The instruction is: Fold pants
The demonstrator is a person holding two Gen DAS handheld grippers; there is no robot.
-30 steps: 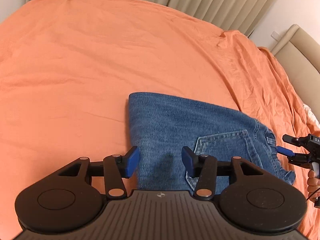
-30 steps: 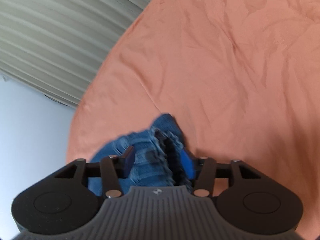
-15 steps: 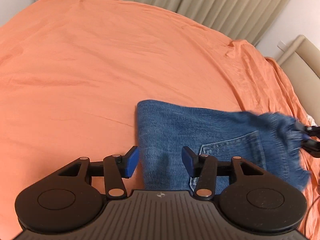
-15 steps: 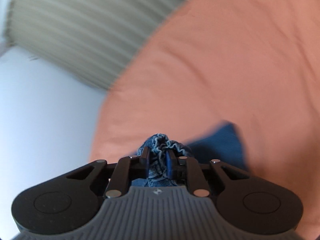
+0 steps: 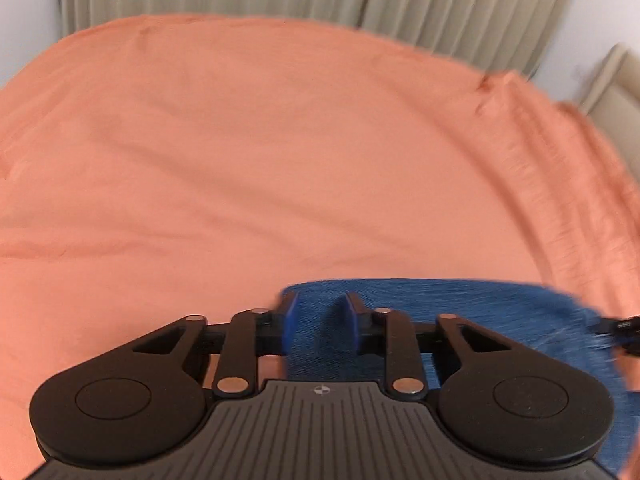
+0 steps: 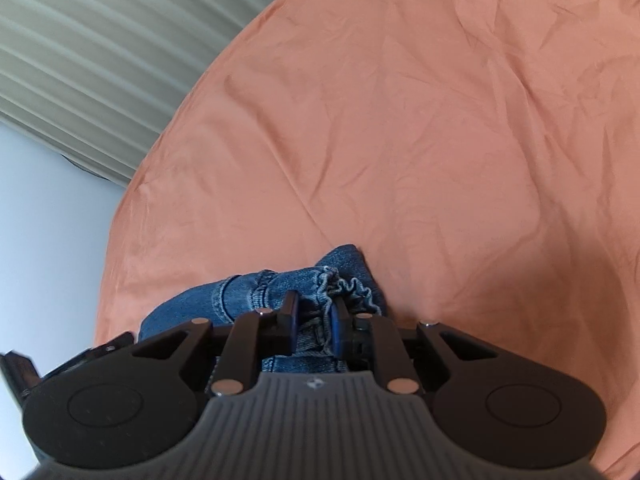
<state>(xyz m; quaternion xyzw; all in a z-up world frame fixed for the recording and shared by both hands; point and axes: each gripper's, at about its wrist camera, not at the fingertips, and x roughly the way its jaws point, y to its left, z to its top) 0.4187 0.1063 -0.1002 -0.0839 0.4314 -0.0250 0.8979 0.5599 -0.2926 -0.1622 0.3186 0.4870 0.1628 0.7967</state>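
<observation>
The blue jeans (image 5: 472,312) lie folded on the orange bed sheet (image 5: 280,160). My left gripper (image 5: 320,316) sits at their far left corner. Its jaws are closing, and denim fills the gap and touches both blue pads (image 5: 289,320). In the right wrist view, my right gripper (image 6: 314,320) is shut on the gathered waistband of the jeans (image 6: 256,292), which bunches up between its fingers. The right gripper's tip also shows at the right edge of the left wrist view (image 5: 622,326), at the other end of the denim. This view is blurred by motion.
Beige curtains (image 5: 440,0) hang behind the bed. A padded beige headboard (image 5: 612,92) stands at the far right. The sheet's edge drops off to a pale floor (image 6: 48,220) on the left of the right wrist view.
My left gripper moved forward to the far edge of the jeans and its jaws narrowed onto the cloth. My right gripper closed on the waistband and carried it along.
</observation>
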